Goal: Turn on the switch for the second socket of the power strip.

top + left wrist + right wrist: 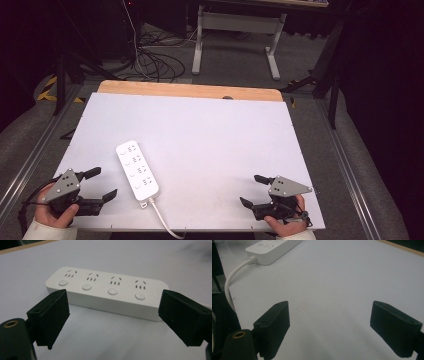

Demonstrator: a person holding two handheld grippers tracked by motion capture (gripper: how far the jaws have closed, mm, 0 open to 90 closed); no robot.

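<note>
High view: power strip (137, 170) lies on table (210, 130), just beside left gripper (102, 184). Right gripper (251, 190) sits well apart. Both jaws spread, empty.

Left tool (104, 184) jaws spread wide; right tool (253, 190) likewise, both hand-held.

White four-outlet power strip (137, 170) flat on table's near-left, white cord (162, 220) trailing off near edge.

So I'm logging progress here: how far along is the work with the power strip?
Nothing looks done: the power strip lies flat on the table, untouched. The left gripper faces it with jaws open; the right gripper is open and apart. Any handling remains.
</note>
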